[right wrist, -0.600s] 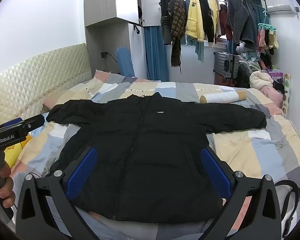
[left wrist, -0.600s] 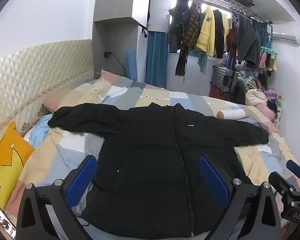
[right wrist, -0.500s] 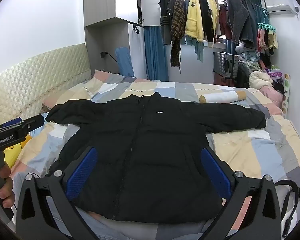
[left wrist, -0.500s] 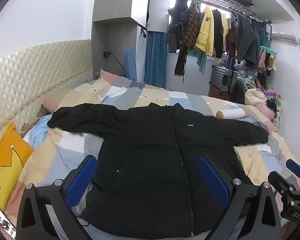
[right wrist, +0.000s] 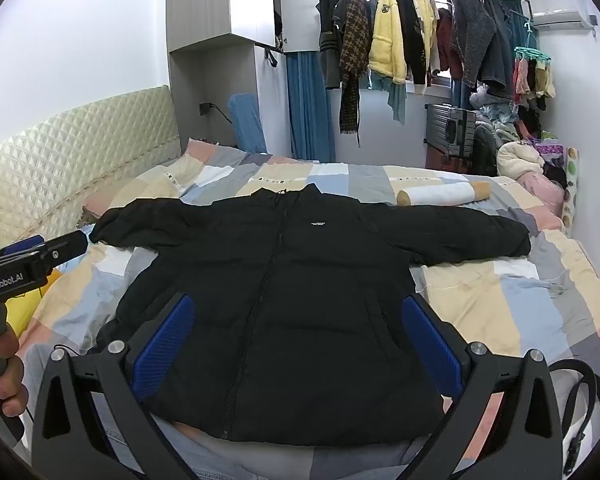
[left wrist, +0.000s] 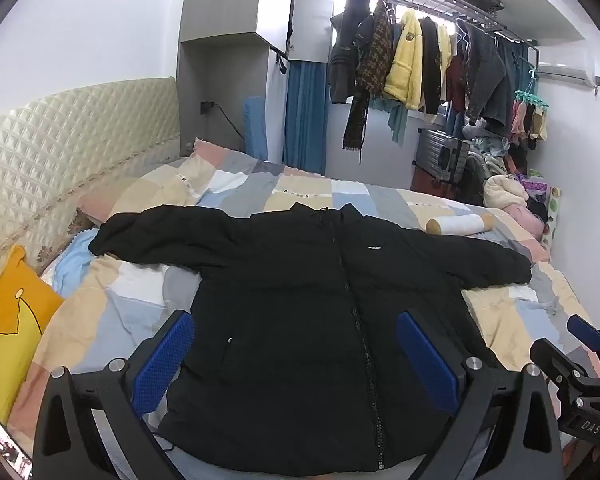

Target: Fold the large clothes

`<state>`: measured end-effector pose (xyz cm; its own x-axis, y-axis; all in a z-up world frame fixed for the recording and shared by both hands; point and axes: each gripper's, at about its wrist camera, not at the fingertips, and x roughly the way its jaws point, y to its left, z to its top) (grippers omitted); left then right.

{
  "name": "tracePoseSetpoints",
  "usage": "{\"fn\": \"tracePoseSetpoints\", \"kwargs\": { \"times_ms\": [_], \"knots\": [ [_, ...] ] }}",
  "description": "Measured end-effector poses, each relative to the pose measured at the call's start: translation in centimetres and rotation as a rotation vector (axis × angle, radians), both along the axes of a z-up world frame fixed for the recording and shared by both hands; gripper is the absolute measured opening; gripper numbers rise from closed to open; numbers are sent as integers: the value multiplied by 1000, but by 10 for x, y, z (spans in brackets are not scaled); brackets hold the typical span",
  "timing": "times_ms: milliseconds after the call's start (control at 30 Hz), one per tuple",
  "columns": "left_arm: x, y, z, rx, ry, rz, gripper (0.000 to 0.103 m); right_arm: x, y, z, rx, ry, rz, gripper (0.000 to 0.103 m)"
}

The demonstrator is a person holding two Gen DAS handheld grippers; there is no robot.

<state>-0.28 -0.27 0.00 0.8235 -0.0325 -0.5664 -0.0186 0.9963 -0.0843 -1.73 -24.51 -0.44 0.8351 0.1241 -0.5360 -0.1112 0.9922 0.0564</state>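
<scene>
My grippers (left wrist: 294,358) (right wrist: 298,342) are matte black frames with silver screws and textured blue pads (right wrist: 165,346), one printed "GenRobot.AI".

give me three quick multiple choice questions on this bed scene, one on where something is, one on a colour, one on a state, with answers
1. Where does the white roll lie?
A. on the bed beyond the jacket's sleeve
B. on top of the jacket's chest
C. between the left gripper's fingers

2. What colour is the jacket spread on the bed?
A. yellow
B. black
C. red

3. How is the jacket's front?
A. zipped shut, both sleeves spread out to the sides
B. unzipped and thrown wide open
C. already folded in half

Answers:
1. A: the white roll rests on the patchwork quilt, past the sleeve and apart from it.
2. B: the jacket is black throughout, with only a small white label on the chest.
3. A: the zip line runs closed down the middle and each sleeve lies stretched outward; the left gripper and right gripper are open above its hem.
</scene>
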Motion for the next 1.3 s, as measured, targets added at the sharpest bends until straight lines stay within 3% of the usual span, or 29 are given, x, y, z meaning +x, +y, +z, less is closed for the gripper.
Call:
{"fn": "tracePoseSetpoints", "kwargs": {
  "times_ms": [1300],
  "knots": [
    [3, -2, -4, -5, 16, -22, 103, -3, -18, -2, -3, 15, -13, 103]
  ]
}}
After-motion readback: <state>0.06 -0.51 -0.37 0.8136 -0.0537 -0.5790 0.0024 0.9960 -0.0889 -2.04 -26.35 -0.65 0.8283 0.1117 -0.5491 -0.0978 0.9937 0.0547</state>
